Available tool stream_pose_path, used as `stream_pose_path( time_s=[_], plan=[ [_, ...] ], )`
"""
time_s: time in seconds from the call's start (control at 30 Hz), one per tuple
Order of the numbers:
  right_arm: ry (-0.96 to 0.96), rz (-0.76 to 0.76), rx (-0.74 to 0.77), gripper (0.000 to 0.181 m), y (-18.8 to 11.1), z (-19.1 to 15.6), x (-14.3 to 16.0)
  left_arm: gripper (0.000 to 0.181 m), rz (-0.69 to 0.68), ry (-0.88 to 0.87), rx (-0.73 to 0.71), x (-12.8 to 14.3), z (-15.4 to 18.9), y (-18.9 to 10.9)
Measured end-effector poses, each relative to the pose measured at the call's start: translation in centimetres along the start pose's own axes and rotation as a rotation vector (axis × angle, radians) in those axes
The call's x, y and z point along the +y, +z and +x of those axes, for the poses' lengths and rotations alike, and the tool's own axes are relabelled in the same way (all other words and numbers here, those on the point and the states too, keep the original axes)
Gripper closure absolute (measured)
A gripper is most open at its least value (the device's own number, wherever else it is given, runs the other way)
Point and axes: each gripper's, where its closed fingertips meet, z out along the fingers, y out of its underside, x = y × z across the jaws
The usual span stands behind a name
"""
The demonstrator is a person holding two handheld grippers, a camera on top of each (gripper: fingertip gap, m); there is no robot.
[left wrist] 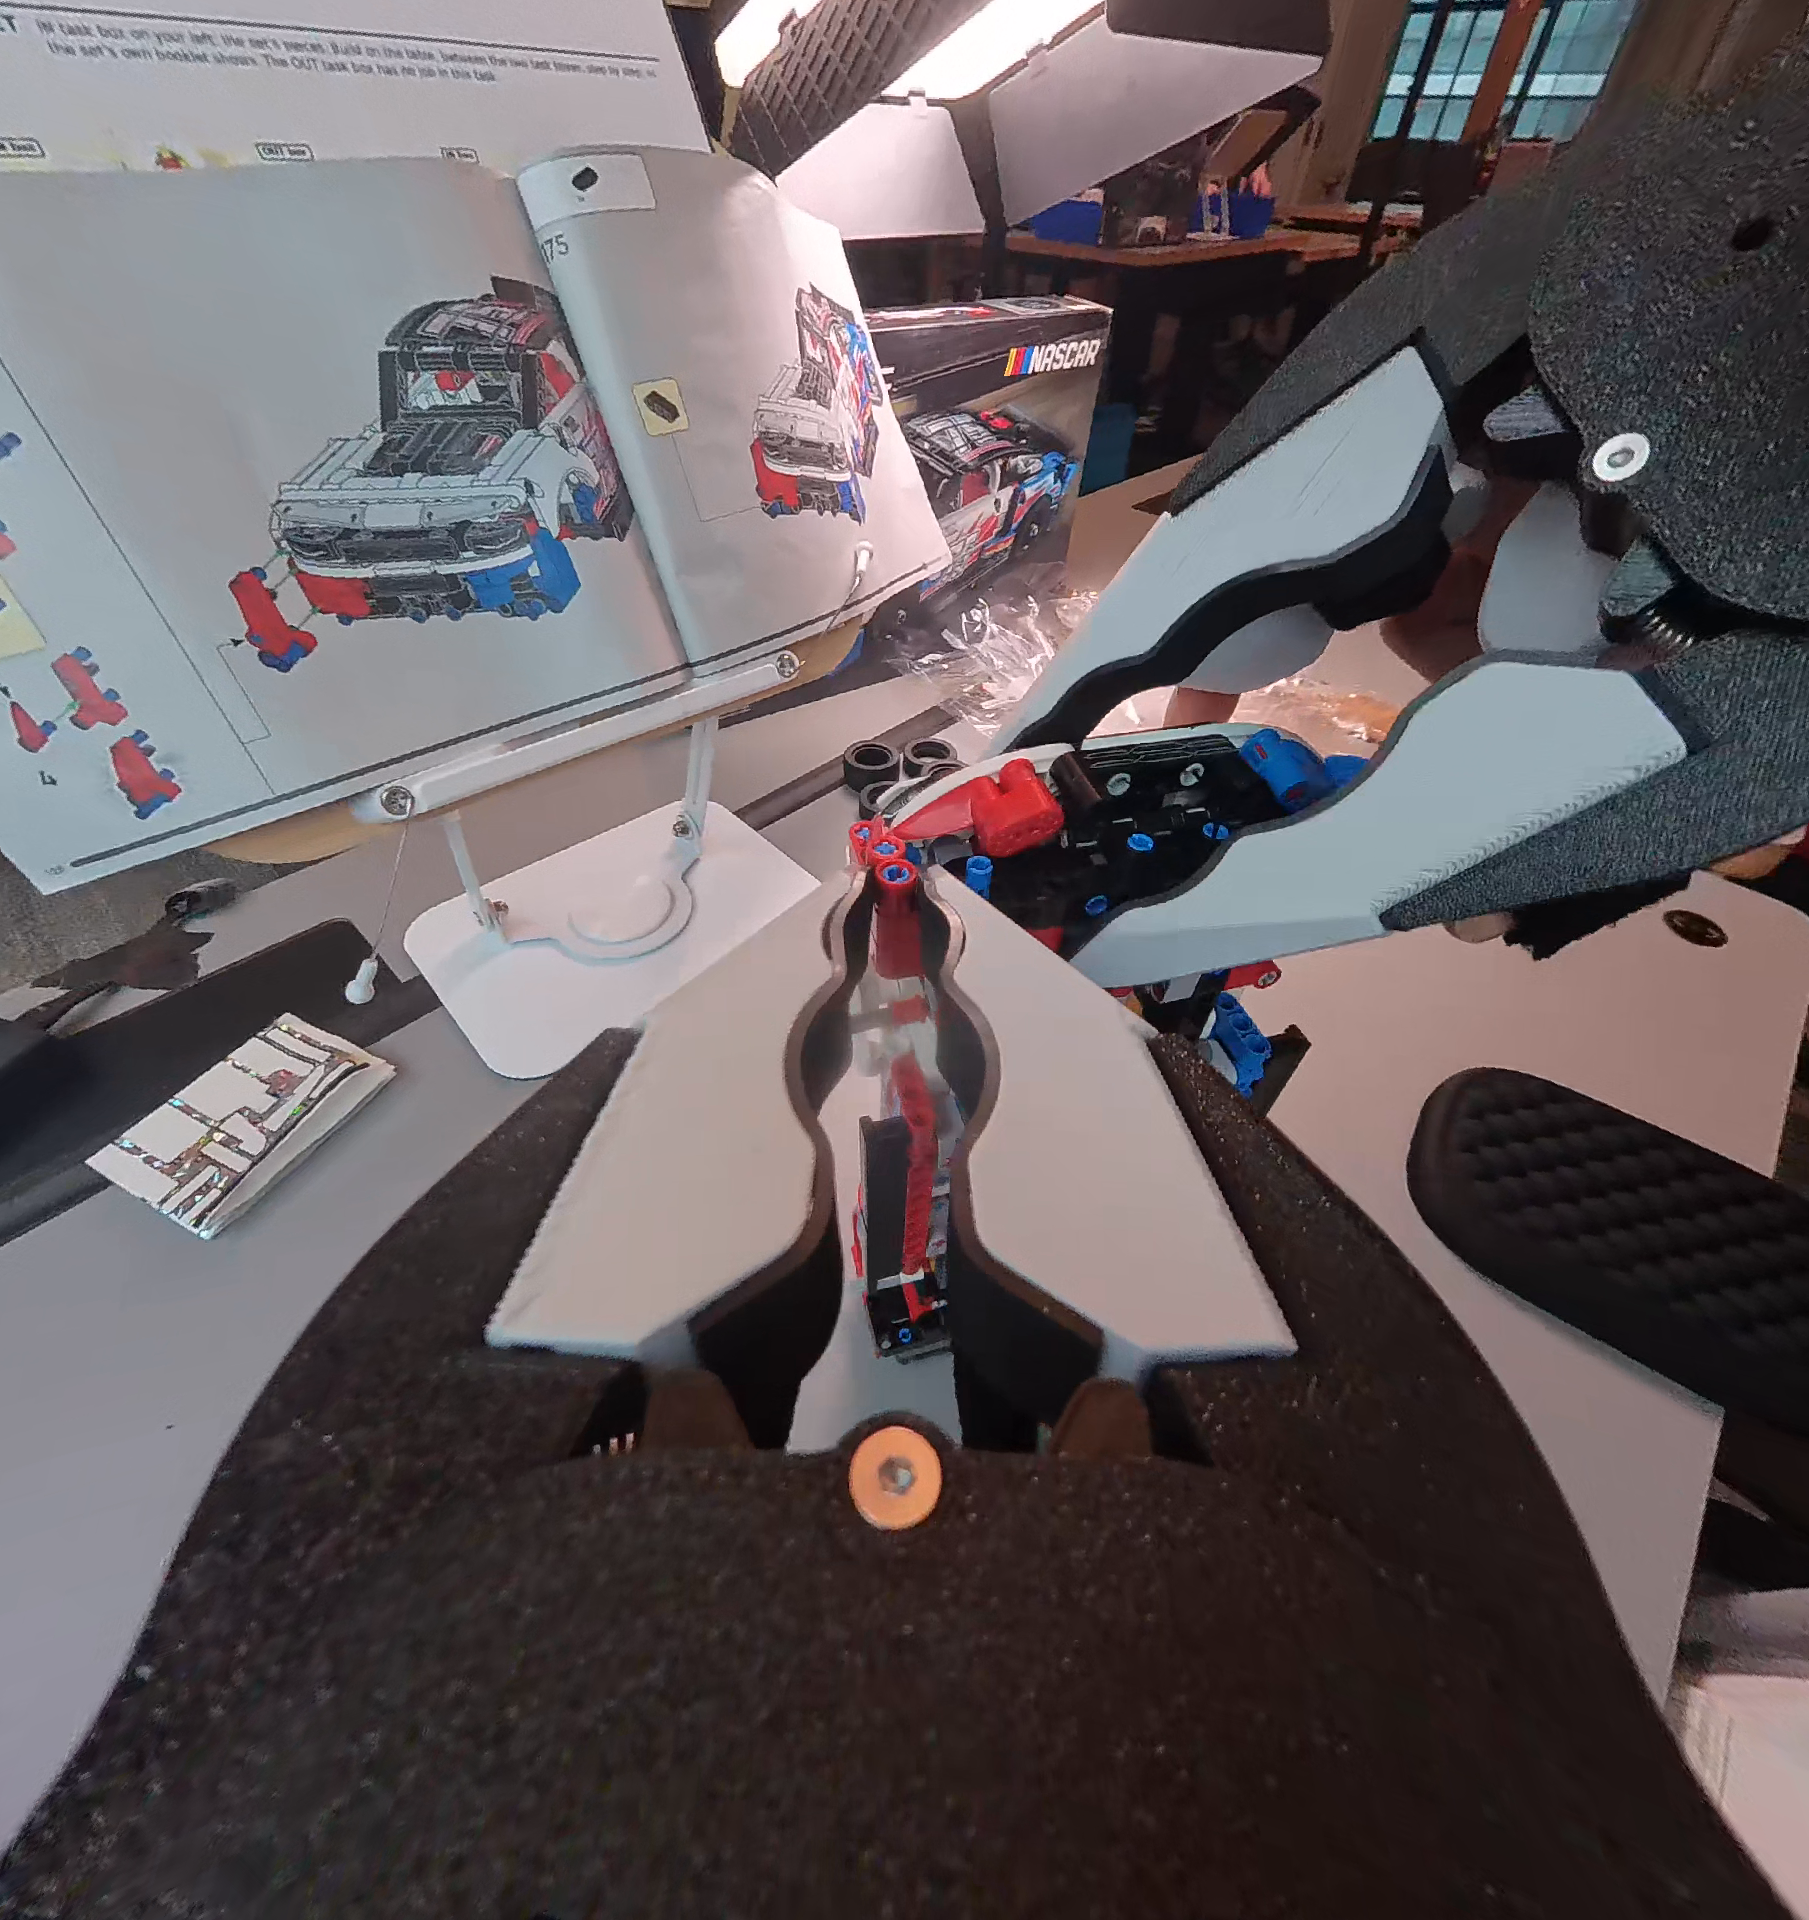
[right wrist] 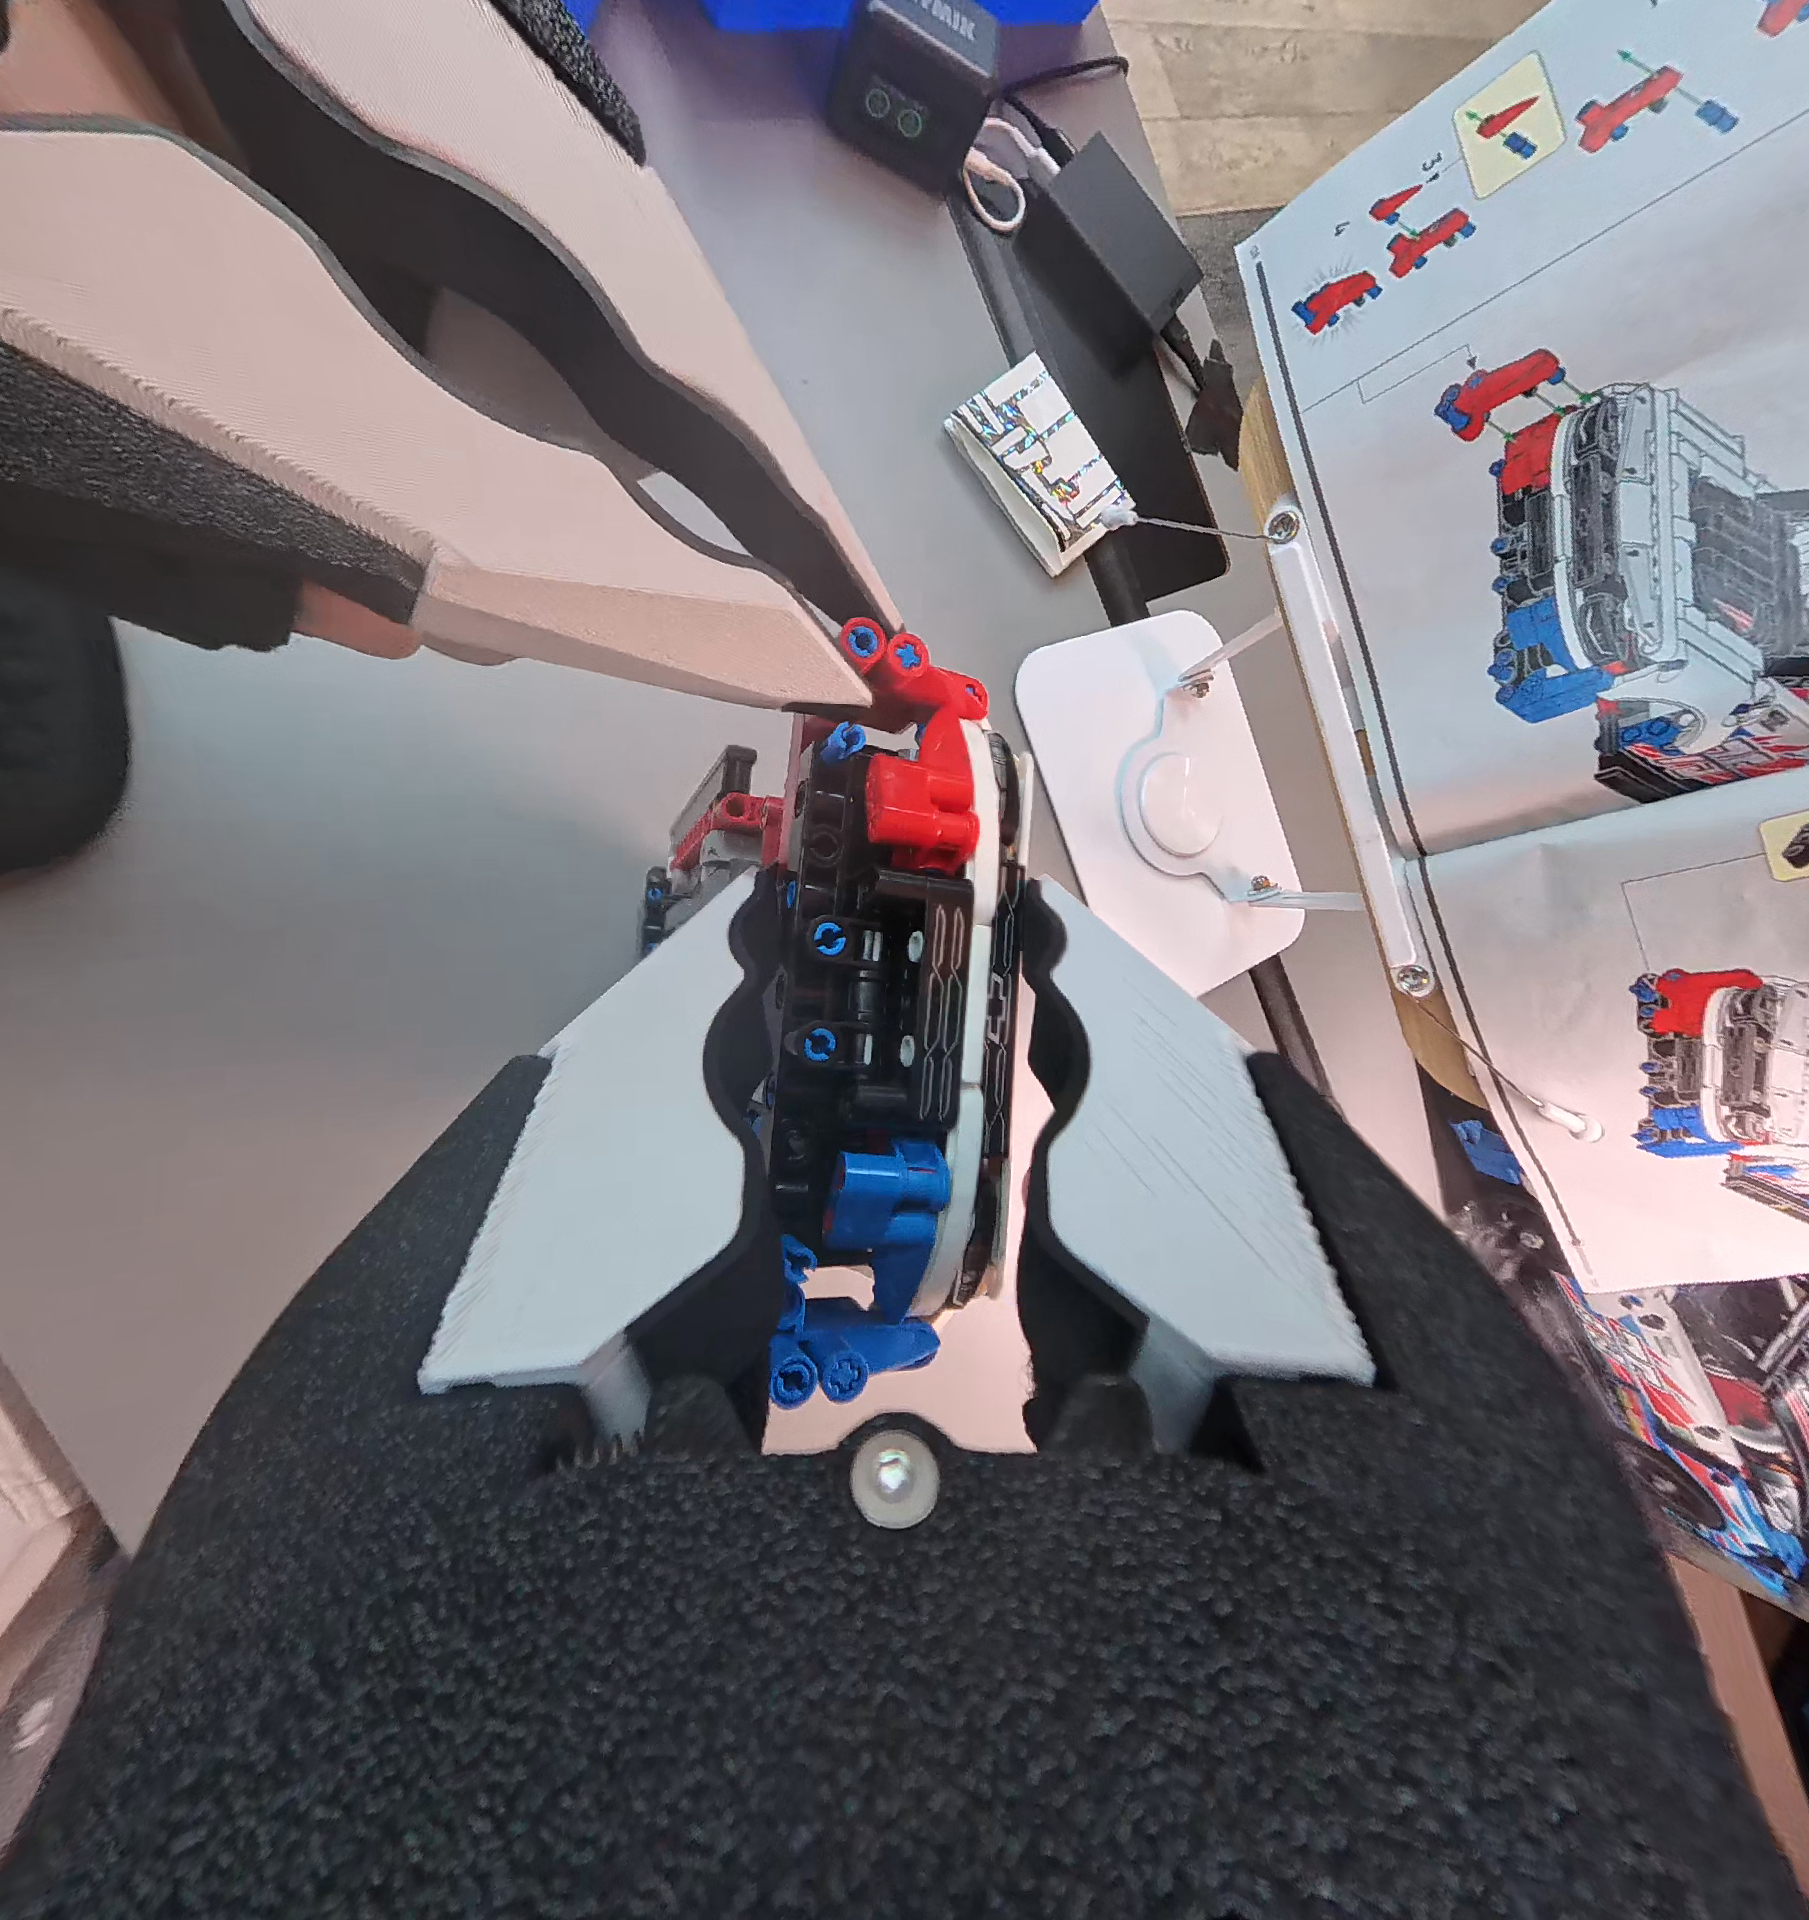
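My left gripper (left wrist: 892, 883) is shut on a small red connector piece (left wrist: 892, 920) with blue pins at its tip. It holds the piece against the red end of a toy car front assembly (left wrist: 1139, 810) made of black, red, blue and white parts. My right gripper (right wrist: 895, 904) is shut on that assembly (right wrist: 879, 997) and holds it above the grey table. In the right wrist view the left gripper (right wrist: 858, 665) comes in from the upper left, and its red piece (right wrist: 905, 665) touches the assembly's red corner. The right gripper (left wrist: 1045, 852) also shows in the left wrist view.
An open instruction booklet (left wrist: 360, 468) rests on a white stand (left wrist: 609, 925) at the back left. A sticker sheet (left wrist: 245, 1122), black tyres (left wrist: 895, 764) and the set's box (left wrist: 993, 416) lie around. A black adapter (right wrist: 1108, 229) and cable sit farther along the table. Left and right tips are no more than a few centimetres apart.
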Motion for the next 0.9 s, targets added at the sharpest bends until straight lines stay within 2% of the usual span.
stream_pose_path(
  time_s=[0.33,0.37,0.4,0.43,0.47,0.5,0.6,0.73,0.9],
  plan=[
    [0.063,-0.008,0.048,0.135,0.2,0.7,0.5,0.18,0.086,0.055,0.004,-0.9,-0.2,0.8],
    [0.07,-0.008,0.043,0.135,0.2,0.7,0.4,0.18,0.16,0.042,0.04,-2.1,0.3,0.2],
    [0.079,0.01,0.031,0.134,0.4,0.4,0.1,0.179,0.247,-0.012,0.083,-4.4,1.0,-1.1],
    [0.079,0.018,0.041,0.135,0.6,0.4,-0.2,0.18,0.317,0.022,0.069,-6.9,1.3,-2.6],
    [0.066,0.027,0.05,0.135,0.6,0.1,-0.6,0.177,0.33,0.139,0.017,-8.2,1.1,-3.3],
    [0.044,0.014,0.054,0.135,0.5,-0.1,-0.7,0.176,0.311,0.159,-0.006,-8.5,0.4,-3.4],
    [0.051,-0.009,0.037,0.135,0.1,0.0,0.0,0.176,0.268,0.04,0.019,-6.6,-1.8,-3.7],
    [0.053,0.011,0.032,0.135,0.1,-0.1,-0.1,0.176,0.248,-0.003,0.071,-4.4,-1.2,-3.3],
    [0.028,0.015,0.027,0.135,0.0,-0.3,-0.1,0.176,0.252,-0.067,0.175,-3.8,-0.4,-3.3]
  ],
)
